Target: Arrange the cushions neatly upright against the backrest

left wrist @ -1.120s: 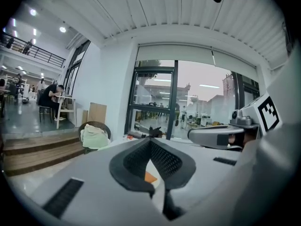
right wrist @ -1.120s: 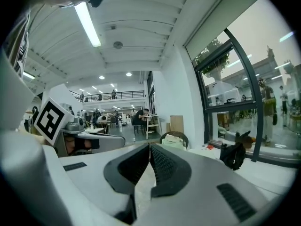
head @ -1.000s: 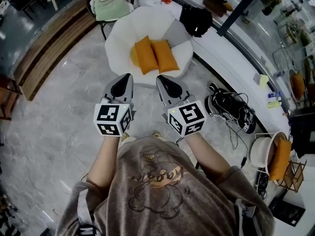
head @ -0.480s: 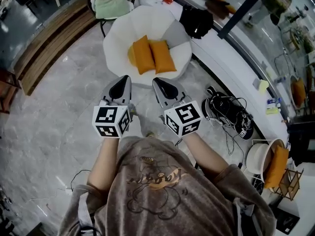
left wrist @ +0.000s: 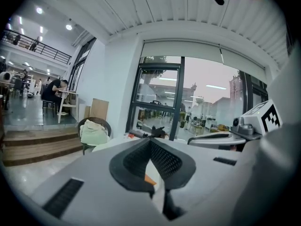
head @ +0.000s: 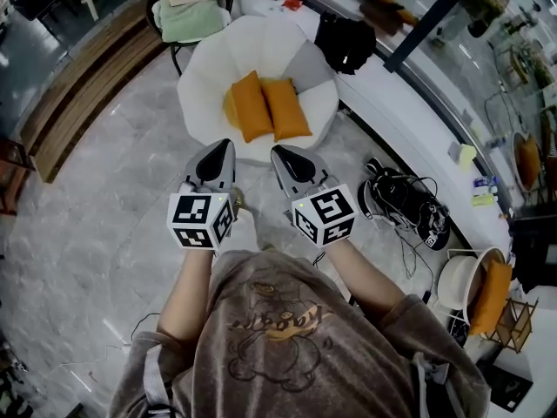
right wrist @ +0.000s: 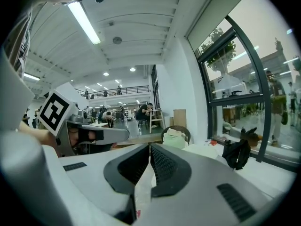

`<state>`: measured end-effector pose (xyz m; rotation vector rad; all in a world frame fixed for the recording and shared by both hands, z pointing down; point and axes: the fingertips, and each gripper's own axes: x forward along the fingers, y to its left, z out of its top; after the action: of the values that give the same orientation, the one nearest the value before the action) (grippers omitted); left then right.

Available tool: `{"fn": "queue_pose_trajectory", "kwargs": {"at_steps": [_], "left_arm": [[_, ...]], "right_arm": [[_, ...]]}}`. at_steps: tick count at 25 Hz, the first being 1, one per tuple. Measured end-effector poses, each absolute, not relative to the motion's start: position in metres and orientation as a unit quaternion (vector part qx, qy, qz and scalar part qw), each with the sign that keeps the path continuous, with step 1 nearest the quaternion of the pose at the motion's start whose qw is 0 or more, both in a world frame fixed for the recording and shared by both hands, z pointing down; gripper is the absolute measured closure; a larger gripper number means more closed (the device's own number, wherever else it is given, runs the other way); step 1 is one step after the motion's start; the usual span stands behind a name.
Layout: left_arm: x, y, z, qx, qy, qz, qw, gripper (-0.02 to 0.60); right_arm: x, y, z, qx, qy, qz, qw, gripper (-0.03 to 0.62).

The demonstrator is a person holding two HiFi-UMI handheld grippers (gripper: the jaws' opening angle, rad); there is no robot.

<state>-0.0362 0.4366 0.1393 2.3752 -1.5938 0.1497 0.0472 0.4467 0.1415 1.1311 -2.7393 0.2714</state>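
- Cushions: two, orange, lying side by side and touching on the seat of a white shell chair. Both look slumped on the seat, not stood up against the backrest.
- Right-hand cushion: its long edge presses the neighbour. Risk: a grab at the seam catches both at once and drags them askew.
- Backrest: curved and smooth. Risk: a soft cushion set upright probably folds or slides back down to the seat unless its lower edge is seated well.
- Left gripper: jaws together, nothing between them, near the chair's front edge and short of the cushions.
- Right gripper: jaws likewise together and empty, just beside the left one. Risk: with either gripper's jaws unopened on arrival, the tips only shove the fabric.
- Floor: polished stone. Risk: a hard push may slide the chair.
- Shoes and cables: on the floor at the person's right. Risk: a trip on stepping closer.
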Motion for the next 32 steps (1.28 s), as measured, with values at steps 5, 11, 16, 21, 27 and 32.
{"fn": "queue_pose_trajectory", "kwargs": {"at_steps": [5, 11, 16, 21, 27, 32], "left_arm": [[-0.044, 0.402, 0.142, 0.826, -0.542, 0.054, 0.146, 0.577], [-0.054, 0.353, 0.144, 0.835, -0.527, 0.055, 0.150, 0.577], [-0.067, 0.315, 0.148, 0.841, -0.515, 0.069, 0.147, 0.577], [-0.082, 0.282, 0.148, 0.849, -0.503, 0.081, 0.140, 0.577], [-0.099, 0.246, 0.149, 0.859, -0.487, 0.091, 0.134, 0.577], [-0.108, 0.219, 0.147, 0.866, -0.471, 0.094, 0.137, 0.577]], "right_arm": [[0.037, 0.411, 0.143, 0.385, -0.914, 0.093, 0.084, 0.569], [0.029, 0.365, 0.145, 0.397, -0.908, 0.101, 0.090, 0.569], [0.016, 0.327, 0.150, 0.411, -0.900, 0.112, 0.095, 0.569], [-0.002, 0.294, 0.150, 0.421, -0.894, 0.117, 0.095, 0.569], [-0.015, 0.254, 0.148, 0.443, -0.884, 0.118, 0.089, 0.569], [-0.022, 0.225, 0.143, 0.454, -0.879, 0.117, 0.091, 0.569]]}}
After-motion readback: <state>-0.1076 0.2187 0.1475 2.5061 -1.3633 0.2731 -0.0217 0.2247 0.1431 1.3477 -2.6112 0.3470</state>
